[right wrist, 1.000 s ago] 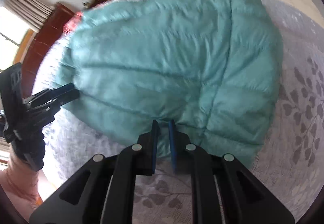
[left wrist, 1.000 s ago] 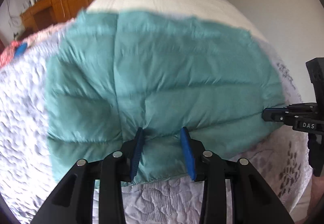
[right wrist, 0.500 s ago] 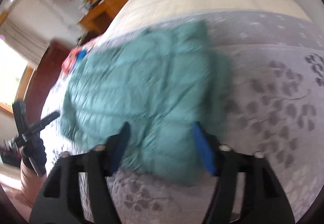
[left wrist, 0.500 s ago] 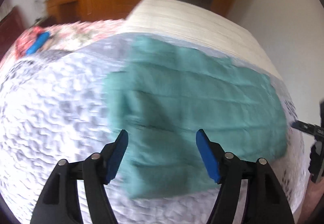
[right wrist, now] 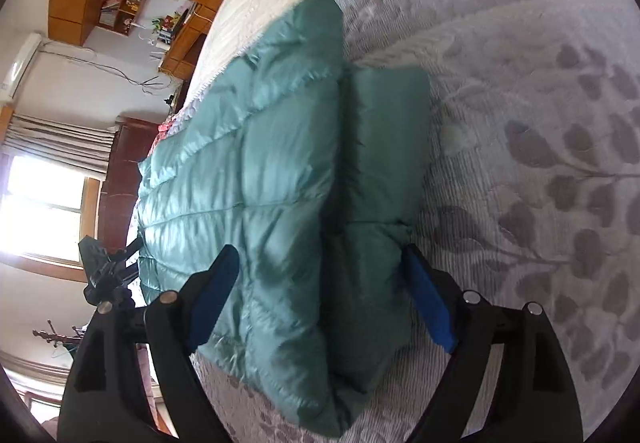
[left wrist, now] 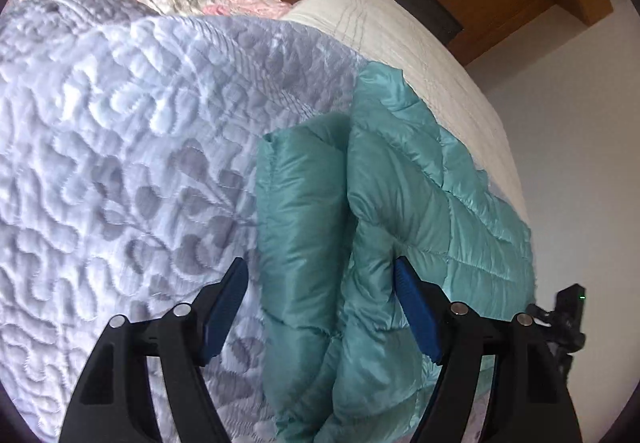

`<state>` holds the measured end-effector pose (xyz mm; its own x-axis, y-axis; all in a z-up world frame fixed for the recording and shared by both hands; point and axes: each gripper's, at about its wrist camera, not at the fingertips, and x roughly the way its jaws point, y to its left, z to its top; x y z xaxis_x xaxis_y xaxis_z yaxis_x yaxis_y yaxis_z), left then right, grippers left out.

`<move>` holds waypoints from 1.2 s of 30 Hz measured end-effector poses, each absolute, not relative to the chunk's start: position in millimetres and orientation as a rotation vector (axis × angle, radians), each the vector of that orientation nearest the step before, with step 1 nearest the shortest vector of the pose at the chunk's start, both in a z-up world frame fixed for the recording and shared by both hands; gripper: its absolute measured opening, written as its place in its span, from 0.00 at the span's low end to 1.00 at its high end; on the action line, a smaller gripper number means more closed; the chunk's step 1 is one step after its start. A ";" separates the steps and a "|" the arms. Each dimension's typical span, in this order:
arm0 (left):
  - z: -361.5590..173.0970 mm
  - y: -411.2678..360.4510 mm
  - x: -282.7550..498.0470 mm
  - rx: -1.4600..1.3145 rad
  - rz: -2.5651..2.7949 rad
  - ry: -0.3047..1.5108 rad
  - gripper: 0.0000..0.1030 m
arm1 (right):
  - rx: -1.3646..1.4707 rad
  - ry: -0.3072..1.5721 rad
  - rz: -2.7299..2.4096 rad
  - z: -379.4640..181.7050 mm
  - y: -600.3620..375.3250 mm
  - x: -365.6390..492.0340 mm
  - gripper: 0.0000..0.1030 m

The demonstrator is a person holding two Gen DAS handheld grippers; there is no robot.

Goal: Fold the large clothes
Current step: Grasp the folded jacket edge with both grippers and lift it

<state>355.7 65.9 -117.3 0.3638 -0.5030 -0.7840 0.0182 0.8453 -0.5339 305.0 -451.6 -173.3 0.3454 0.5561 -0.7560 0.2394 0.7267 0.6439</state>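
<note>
Nearby, folded teal puffer jacket (left wrist: pixel 404 243) on grey quilted bedspread (left wrist: pixel 120 163), left tool (left wrist: pixel 320 307) and right tool (right wrist: pixel 320 295) just opening, gripping nothing

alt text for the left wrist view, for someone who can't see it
A folded teal puffer jacket lies on a grey quilted bedspread, with the left gripper over its near end. The blue-padded jaws stand wide and have just been opening, with the jacket between them but not pinched.

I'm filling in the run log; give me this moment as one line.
stage: fold laid | teal puffer jacket: folded on quilted bedspread | left gripper: just opened, astride jacket | right gripper: just opened, astride jacket
</note>
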 end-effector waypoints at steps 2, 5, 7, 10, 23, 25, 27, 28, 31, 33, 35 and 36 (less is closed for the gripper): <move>-125.0 61.4 361.4 -0.510 -0.382 1.170 0.73 | 0.798 1.241 0.252 -183.5 -451.9 308.2 0.80; -136.0 47.6 370.8 -0.511 -0.408 1.197 0.76 | 0.827 1.219 0.275 -186.9 -455.4 310.4 0.81; -140.9 41.0 374.8 -0.515 -0.417 1.209 0.75 | 0.842 1.213 0.300 -186.8 -456.0 309.7 0.73; -137.1 32.6 376.2 -0.533 -0.433 1.202 0.46 | 0.876 1.208 0.347 -188.2 -453.4 311.7 0.49; -38.0 16.0 324.2 -0.500 -0.522 1.001 0.12 | 0.800 1.044 0.465 -93.2 -450.5 246.1 0.16; -23.9 12.4 307.9 -0.487 -0.540 0.978 0.12 | 0.772 1.026 0.464 -72.3 -448.0 228.4 0.16; -7.3 9.7 287.1 -0.486 -0.568 0.963 0.12 | 0.751 1.010 0.464 -52.0 -445.6 205.0 0.16; -3.3 11.6 277.5 -0.480 -0.575 0.959 0.12 | 0.737 1.002 0.463 -42.0 -443.1 192.6 0.16; 11.0 12.1 237.8 -0.448 -0.597 0.945 0.12 | 0.696 0.995 0.450 -17.4 -430.2 158.4 0.16; 20.3 14.4 208.5 -0.439 -0.607 0.938 0.12 | 0.669 0.991 0.439 -3.0 -419.8 139.9 0.16; 22.5 18.8 185.9 -0.444 -0.611 0.938 0.12 | 0.655 0.990 0.433 4.6 -412.3 113.9 0.16; 19.9 21.5 174.2 -0.448 -0.606 0.944 0.12 | 0.653 0.991 0.432 5.4 -408.1 104.8 0.16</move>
